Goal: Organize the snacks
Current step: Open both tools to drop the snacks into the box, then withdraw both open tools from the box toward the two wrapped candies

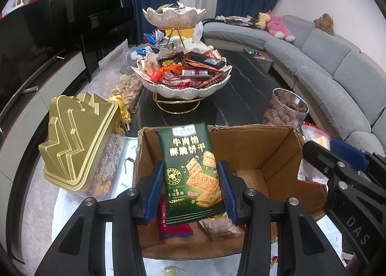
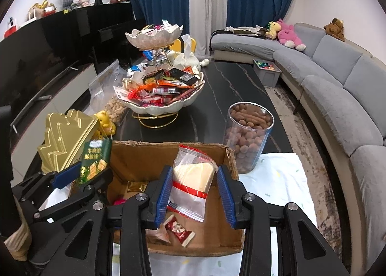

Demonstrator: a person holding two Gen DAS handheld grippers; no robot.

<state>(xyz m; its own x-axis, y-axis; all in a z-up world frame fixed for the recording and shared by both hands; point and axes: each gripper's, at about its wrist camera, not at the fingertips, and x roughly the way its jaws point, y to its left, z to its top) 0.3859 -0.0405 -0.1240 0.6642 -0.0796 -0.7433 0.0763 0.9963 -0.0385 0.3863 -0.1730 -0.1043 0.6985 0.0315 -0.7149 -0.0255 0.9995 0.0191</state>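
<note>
My left gripper is shut on a green cracker packet and holds it upright over the open cardboard box; the packet also shows in the right wrist view. My right gripper is shut on a clear bag with a pale yellow snack, above the same box. Small red and pink wrapped snacks lie on the box floor. A two-tier shell-shaped snack stand full of packets stands beyond the box on the dark table.
A gold tin sits left of the box, with a yellow bear figure and a bag of nuts behind it. A clear jar of brown snacks stands right of the box. A grey sofa curves along the right.
</note>
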